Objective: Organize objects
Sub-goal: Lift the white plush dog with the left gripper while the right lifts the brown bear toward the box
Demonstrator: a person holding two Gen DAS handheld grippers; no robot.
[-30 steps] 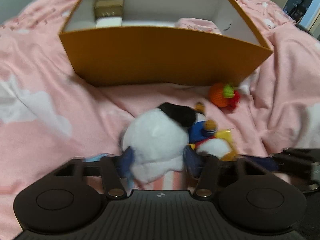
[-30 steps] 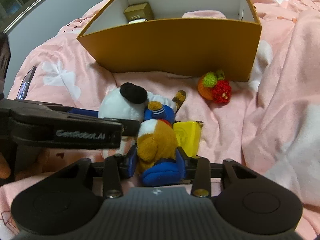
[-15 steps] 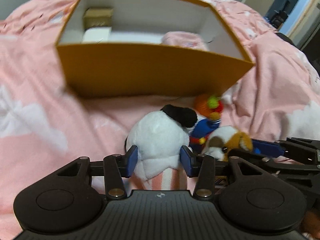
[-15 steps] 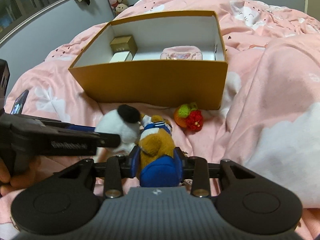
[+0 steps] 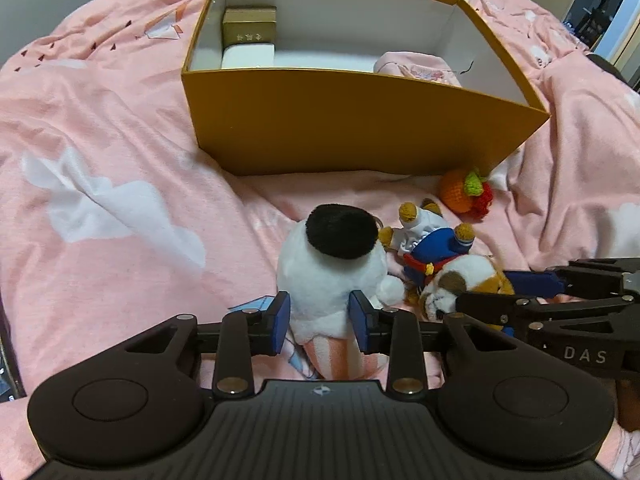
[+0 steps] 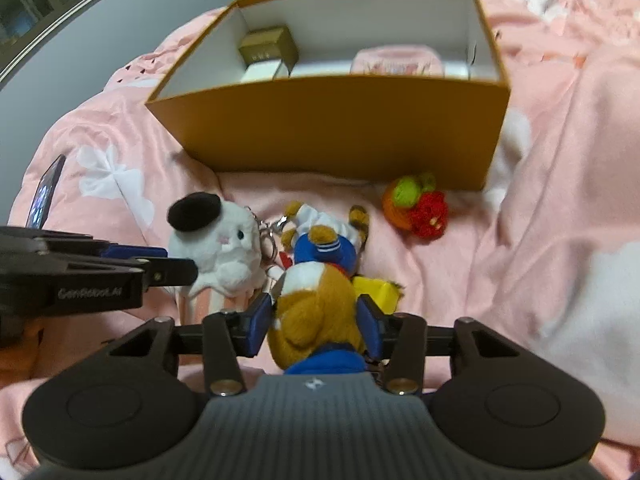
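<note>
Soft and light, both of them: the white plush (image 5: 332,276) with its black beret and the brown-and-white dog plush (image 6: 316,300) in a blue sailor outfit. Bound to squash under any squeeze, so best taken across the thickest part of the body, not by an ear, a hat or the keyring hardware dangling between them (metal loops visible in the right wrist view).

Left tool (image 5: 319,322): jaws just been closing, blue pads now pressed into the white plush's lower body, fabric bulging a little above them. White plush at lower centre of the left wrist view, standing on the pink bed cover (image 5: 120,160), beret uppermost.

Right tool (image 6: 316,322): jaws eased slightly wider in the last moment, yet pads touching both flanks of the dog plush, a grip by the look of it. Dog plush at lower centre of the right wrist view, head toward the camera, a yellow item (image 6: 378,292) tucked just beside it.

Two plushes just beside each other, probably touching. Orange box (image 5: 360,120) in the upper half of the frame, open, well beyond both toys; crocheted fruit (image 6: 414,210) near its lower right corner, untouched.
</note>
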